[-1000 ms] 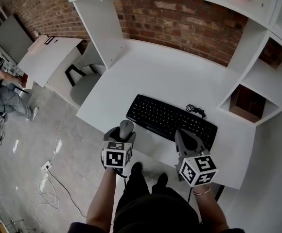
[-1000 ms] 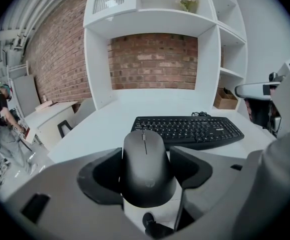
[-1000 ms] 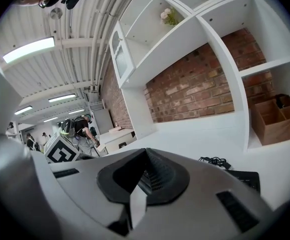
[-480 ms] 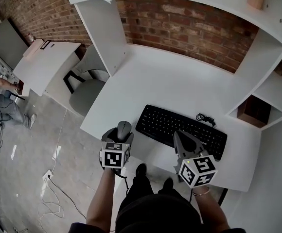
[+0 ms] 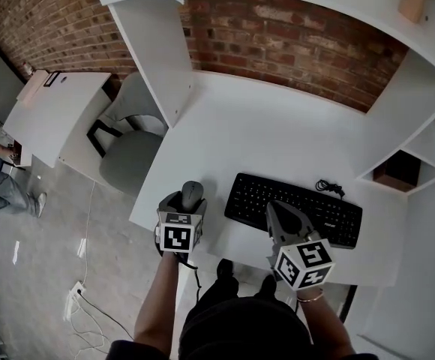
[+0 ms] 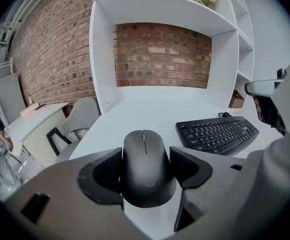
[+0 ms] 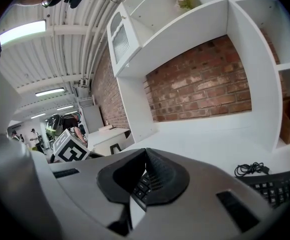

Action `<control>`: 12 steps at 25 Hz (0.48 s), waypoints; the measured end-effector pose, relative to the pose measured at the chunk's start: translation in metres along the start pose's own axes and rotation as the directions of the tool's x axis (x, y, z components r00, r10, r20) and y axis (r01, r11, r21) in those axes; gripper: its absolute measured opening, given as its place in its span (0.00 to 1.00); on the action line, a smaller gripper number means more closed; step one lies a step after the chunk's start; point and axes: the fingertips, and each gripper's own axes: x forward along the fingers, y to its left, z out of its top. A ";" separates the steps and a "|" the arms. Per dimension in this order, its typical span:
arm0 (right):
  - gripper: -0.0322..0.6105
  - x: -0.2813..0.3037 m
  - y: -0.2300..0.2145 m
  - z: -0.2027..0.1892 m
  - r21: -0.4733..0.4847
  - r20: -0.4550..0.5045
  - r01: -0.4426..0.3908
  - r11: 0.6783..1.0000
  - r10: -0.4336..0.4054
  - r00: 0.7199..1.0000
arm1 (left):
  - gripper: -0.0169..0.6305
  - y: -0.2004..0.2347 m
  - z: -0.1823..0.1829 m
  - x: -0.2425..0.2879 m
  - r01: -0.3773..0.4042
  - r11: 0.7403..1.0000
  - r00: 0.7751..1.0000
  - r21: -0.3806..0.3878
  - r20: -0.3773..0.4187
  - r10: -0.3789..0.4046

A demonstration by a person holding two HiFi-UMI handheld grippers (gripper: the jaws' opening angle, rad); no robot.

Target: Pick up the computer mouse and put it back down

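A black computer mouse (image 5: 192, 193) sits between the jaws of my left gripper (image 5: 190, 203), over the front left part of the white desk (image 5: 262, 133). In the left gripper view the two jaws press against both sides of the mouse (image 6: 146, 166). I cannot tell whether it rests on the desk or hangs just above it. My right gripper (image 5: 281, 214) hovers over the left half of the black keyboard (image 5: 307, 205). Its jaws are shut with nothing held, as the right gripper (image 7: 145, 174) view shows.
The keyboard's coiled cable (image 5: 326, 186) lies behind it. White shelving encloses the desk at the left, right and above, against a brick wall. A brown box (image 5: 397, 172) fills a right cubby. A grey chair (image 5: 127, 156) and a side desk (image 5: 52, 115) stand at the left.
Both grippers have shifted leftward relative to the keyboard, and the view has tilted. The mouse has stayed between the left jaws throughout. The right jaws have stayed shut.
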 end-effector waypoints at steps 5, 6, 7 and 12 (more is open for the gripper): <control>0.06 0.017 0.005 0.002 0.007 0.003 0.053 0.999 -0.053 0.999 | 0.48 0.018 0.006 0.022 0.033 0.999 0.999 0.014 -0.017 -0.033; 0.06 0.020 0.006 0.003 0.008 0.004 0.063 0.998 -0.063 0.998 | 0.48 0.021 0.006 0.026 0.040 0.999 0.999 0.016 -0.021 -0.040; 0.06 0.023 0.007 0.003 0.010 0.004 0.072 0.997 -0.073 0.997 | 0.48 0.023 0.007 0.030 0.047 0.999 0.999 0.019 -0.025 -0.047; 0.06 0.035 0.007 0.005 0.019 0.002 0.125 0.992 -0.125 0.992 | 0.48 0.032 0.013 0.051 0.084 0.996 0.996 0.040 -0.047 -0.082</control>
